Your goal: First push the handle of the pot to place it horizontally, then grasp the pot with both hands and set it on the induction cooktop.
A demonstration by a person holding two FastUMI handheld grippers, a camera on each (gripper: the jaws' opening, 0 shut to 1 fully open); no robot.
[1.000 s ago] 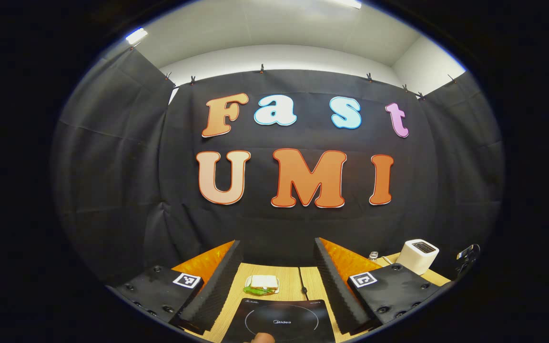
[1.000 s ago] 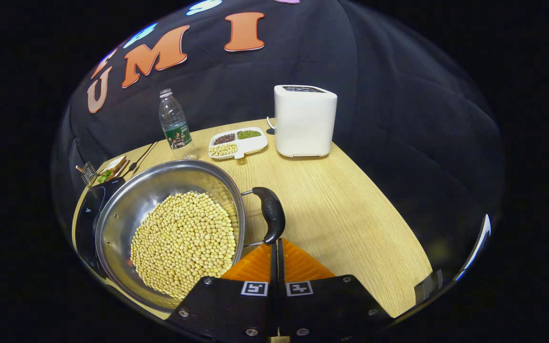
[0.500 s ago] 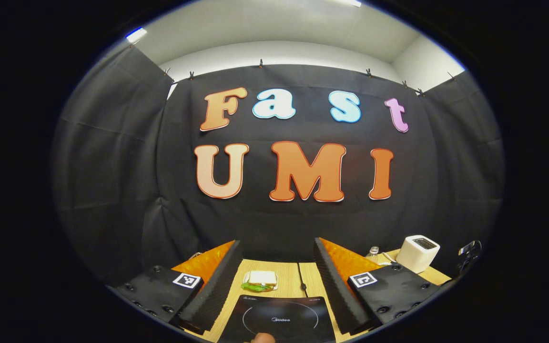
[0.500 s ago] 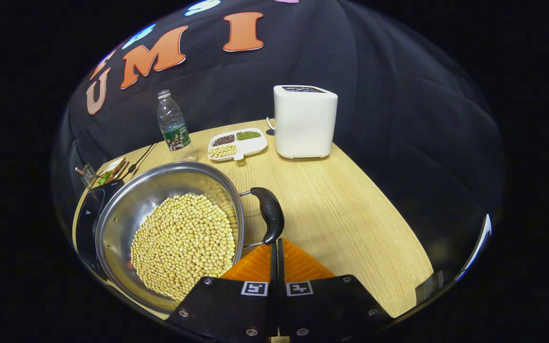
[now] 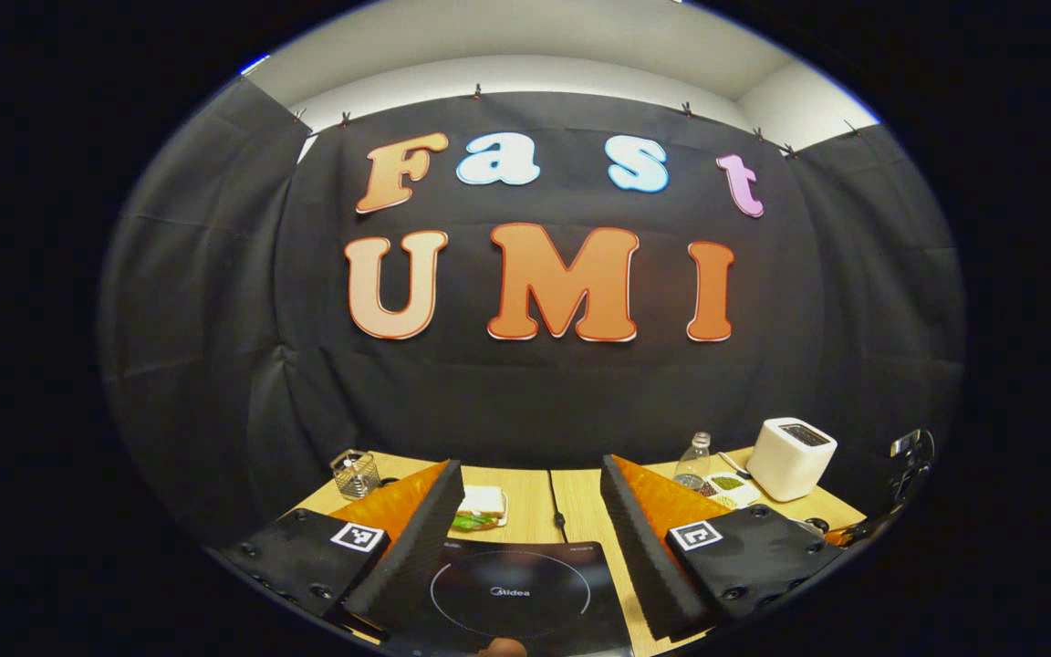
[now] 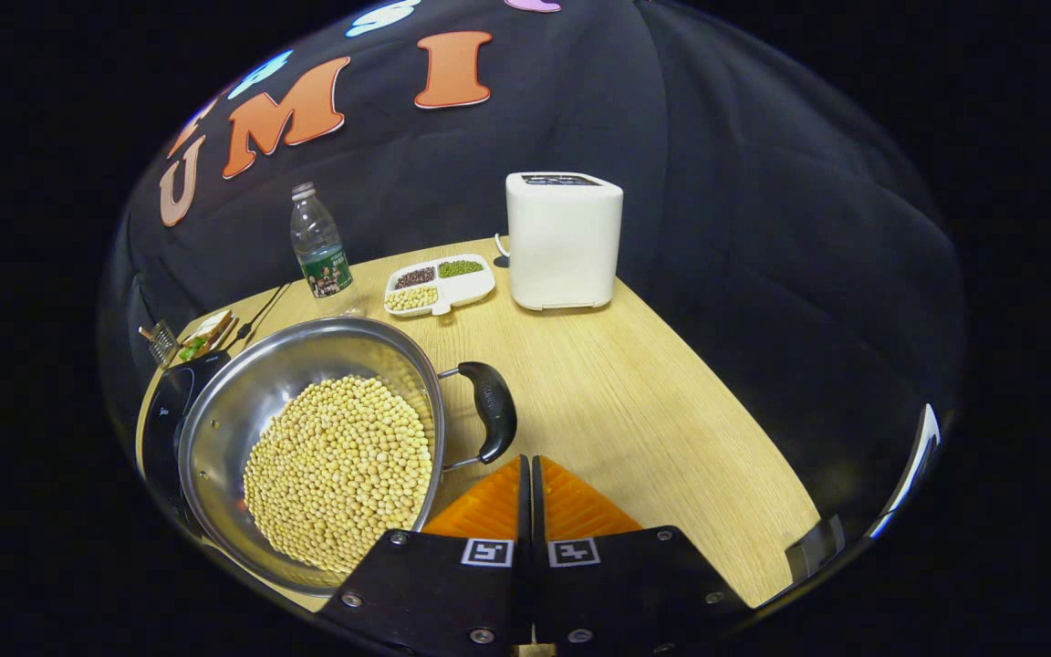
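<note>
Black cloth walled the booth behind a pale wood-grain worktop [image 6: 635, 383]. Taking the right gripper view from left to right, a small wire basket [image 6: 159, 339] and a sandwich on a white plate [image 6: 206, 330] stood at the far left, then the flat black glass induction cooktop [image 6: 165, 415], with the round stainless-steel pot full of yellow soybeans [image 6: 325, 447] just beside it, its rim hiding part of the cooktop's edge. Behind stood a clear plastic water bottle [image 6: 316, 242], a white divided dish of beans [image 6: 439, 285] and a white box-shaped toaster [image 6: 564, 239]. The pot's curved black side handle [image 6: 492, 411] faced the right gripper [image 6: 525, 467], whose jaws were pressed together on nothing, their tips just short of the handle.

In the left gripper view, the left gripper [image 5: 530, 497] hovered over the cooktop with jaws spread wide and empty.

Judged from this, the handle push looked underway or about finished; the two-handed grasp and the move onto the cooktop were left to do.
</note>
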